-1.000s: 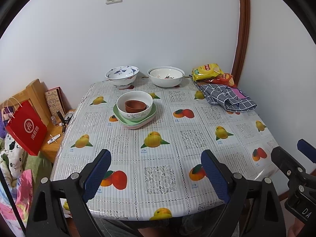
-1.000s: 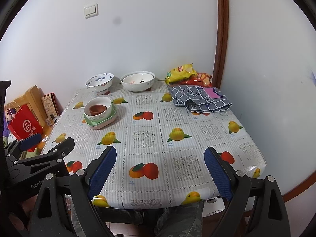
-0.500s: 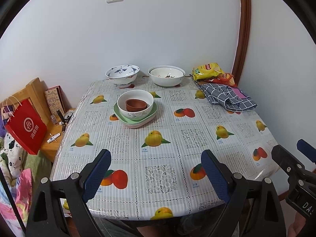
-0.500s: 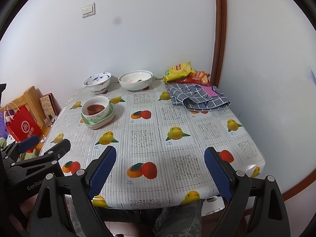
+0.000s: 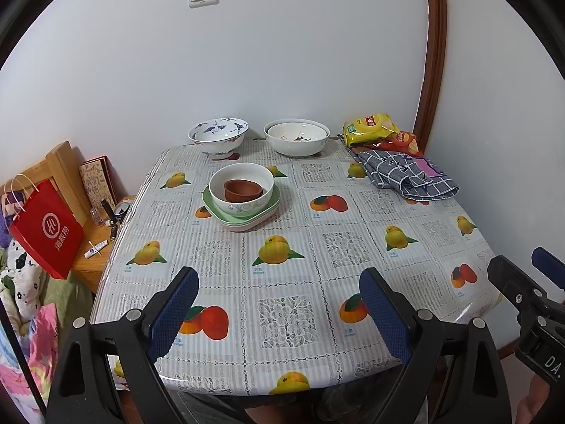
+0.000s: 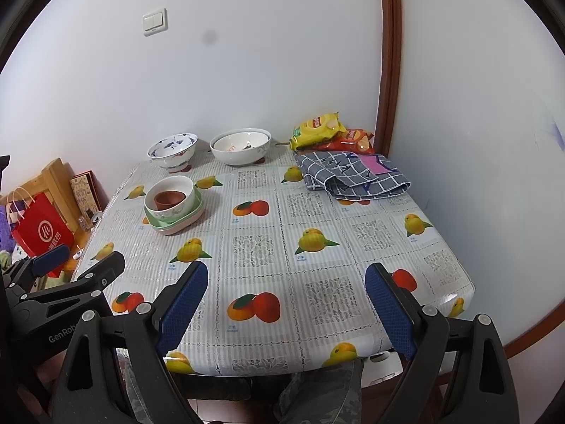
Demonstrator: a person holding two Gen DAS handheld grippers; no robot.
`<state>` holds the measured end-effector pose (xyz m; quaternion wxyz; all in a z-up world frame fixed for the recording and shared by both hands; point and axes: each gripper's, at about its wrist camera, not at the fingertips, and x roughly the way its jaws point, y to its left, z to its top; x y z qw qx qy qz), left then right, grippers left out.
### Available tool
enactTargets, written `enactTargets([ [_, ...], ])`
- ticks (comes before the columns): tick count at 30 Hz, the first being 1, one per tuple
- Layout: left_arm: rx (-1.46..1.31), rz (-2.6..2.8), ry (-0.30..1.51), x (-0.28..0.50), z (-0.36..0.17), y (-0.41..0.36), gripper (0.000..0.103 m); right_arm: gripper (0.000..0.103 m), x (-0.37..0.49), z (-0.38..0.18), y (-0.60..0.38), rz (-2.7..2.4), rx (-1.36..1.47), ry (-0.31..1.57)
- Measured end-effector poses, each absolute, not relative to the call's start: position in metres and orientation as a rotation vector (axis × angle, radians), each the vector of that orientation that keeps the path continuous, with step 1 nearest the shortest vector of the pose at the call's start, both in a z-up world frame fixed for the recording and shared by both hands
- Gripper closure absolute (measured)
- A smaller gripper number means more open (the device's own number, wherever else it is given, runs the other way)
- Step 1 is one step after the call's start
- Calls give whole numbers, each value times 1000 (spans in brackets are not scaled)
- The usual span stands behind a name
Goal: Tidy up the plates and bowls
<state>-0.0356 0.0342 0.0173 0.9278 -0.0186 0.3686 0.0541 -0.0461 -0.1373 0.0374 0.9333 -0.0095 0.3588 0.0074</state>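
Both tongs (image 5: pixel 279 304) (image 6: pixel 286 300) gape empty over glossy tablecloth (image 5: pixel 282 247); round, seemingly clay cup (image 5: pixel 243 190) nests in glazed bowl (image 5: pixel 243 205).

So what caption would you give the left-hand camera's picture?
Open left gripper hovers at the near edge of a fruit-print table; small brown cup nests in a white bowl on stacked plates.

Ahead of the left hand-held gripper (image 5: pixel 277 309), a small cup (image 5: pixel 243 190) sat inside a bowl (image 5: pixel 241 188), which rested on stacked plates (image 5: pixel 243 213) on the worktop (image 5: pixel 317 254). Farther back, by the wall, two bowls stood side by side: a footed bowl (image 5: pixel 218 137) to the left, a wider bowl (image 5: pixel 296 136) to its right. Snack bags (image 5: pixel 378 130) lay in the far right corner, with a folded cloth (image 5: pixel 406 176) just before them. Left of the worktop hung a paper bag (image 5: pixel 47 229).
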Motion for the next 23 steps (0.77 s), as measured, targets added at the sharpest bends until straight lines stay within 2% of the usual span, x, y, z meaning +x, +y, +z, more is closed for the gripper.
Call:
enactTargets([
  [23,-36,108,730,-30,19,35,10,13,-46,39,-135,23,-16,718],
])
